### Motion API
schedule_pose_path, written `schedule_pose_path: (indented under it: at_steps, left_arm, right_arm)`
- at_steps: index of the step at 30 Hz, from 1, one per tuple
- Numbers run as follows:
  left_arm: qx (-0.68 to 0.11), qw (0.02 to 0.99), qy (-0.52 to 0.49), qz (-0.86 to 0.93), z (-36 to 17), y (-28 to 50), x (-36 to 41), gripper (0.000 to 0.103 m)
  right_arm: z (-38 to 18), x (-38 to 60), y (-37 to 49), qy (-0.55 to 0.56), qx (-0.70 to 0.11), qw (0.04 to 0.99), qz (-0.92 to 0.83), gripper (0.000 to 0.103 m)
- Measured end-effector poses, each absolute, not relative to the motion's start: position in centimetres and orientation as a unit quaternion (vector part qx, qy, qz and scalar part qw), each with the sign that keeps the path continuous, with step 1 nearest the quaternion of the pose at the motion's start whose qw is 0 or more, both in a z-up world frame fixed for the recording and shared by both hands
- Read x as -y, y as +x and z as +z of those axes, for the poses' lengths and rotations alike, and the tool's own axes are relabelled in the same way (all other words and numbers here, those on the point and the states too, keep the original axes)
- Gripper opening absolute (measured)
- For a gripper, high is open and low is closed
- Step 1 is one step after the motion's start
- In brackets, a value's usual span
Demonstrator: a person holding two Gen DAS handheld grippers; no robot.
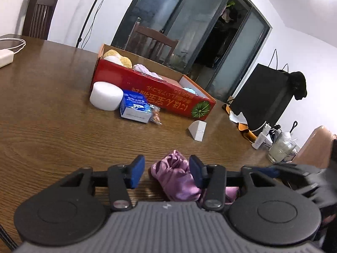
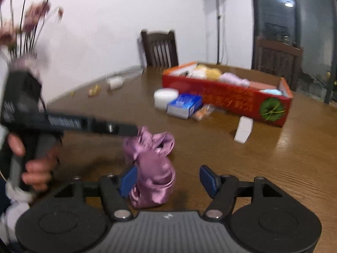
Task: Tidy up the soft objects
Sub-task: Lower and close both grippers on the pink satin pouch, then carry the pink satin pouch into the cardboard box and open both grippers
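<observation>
Motion blur smears the left gripper (image 2: 134,131) and the flower stems (image 2: 31,21) — the pink satin cloth (image 1: 177,179) partly hidden behind the gripper's body; box print (image 2: 229,97) unreadable.

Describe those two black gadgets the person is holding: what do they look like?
Each handheld tool, the left gripper and the right gripper, has a ribbed grey body with a small white logo, two round black discs, black linkage arms with silver pivot pins, and jaws faced with blue pads. From the side, the left one shows a long black bar with white lettering.
</observation>
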State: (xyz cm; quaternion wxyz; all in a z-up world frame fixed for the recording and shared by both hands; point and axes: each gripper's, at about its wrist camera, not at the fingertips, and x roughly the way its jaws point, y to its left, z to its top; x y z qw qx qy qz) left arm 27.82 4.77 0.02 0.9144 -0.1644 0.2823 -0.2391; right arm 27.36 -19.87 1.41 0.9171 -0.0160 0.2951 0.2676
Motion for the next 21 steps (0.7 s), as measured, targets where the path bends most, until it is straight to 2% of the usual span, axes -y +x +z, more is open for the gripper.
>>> schedule_pose_path:
  at_steps: [3,4,5,7,9,13,15,16,21]
  left_arm:
    - [-0.292,0.912,-0.172,-0.232,-0.3,28.2,-4.5,0.048]
    - [-0.291,0.911,-0.176,-0.231,-0.3,28.2,-4.6,0.048]
    - [-0.288,0.911,-0.178,-0.233,-0.3,28.3,-4.6,0.048]
    - [-0.288,0.912,-0.177,-0.231,-0.4,28.4,-4.6,0.048]
    - [-0.292,0.912,-0.173,-0.231,-0.5,28.3,-4.5,0.046]
    - [-0.304,0.906,-0.172,-0.239,-0.6,28.4,-4.2,0.038]
    - [-0.304,0.903,-0.174,-0.248,-0.7,28.4,-4.2,0.027]
    - [-0.304,0.901,-0.176,-0.255,-0.8,28.4,-4.2,0.023]
    - [-0.294,0.903,-0.174,-0.260,-0.6,28.1,-4.0,0.019]
  right_arm:
    - [2.5,21.3,27.0,0.053,-0.275,0.922,0.266,0.065]
    - [2.5,21.7,27.2,0.080,-0.276,0.921,0.265,0.062]
    - [2.4,21.7,27.3,0.094,-0.279,0.919,0.263,0.053]
    - [1.7,21.6,27.9,0.099,-0.293,0.918,0.249,0.045]
    - [1.2,21.0,27.9,0.080,-0.301,0.920,0.238,0.044]
    - [-0.1,20.1,27.5,0.095,-0.319,0.903,0.272,0.043]
    - [-0.6,19.4,27.6,0.091,-0.329,0.900,0.272,0.042]
    - [-0.8,19.2,27.7,0.089,-0.332,0.899,0.273,0.034]
    - [-0.8,19.4,27.9,0.092,-0.333,0.899,0.268,0.028]
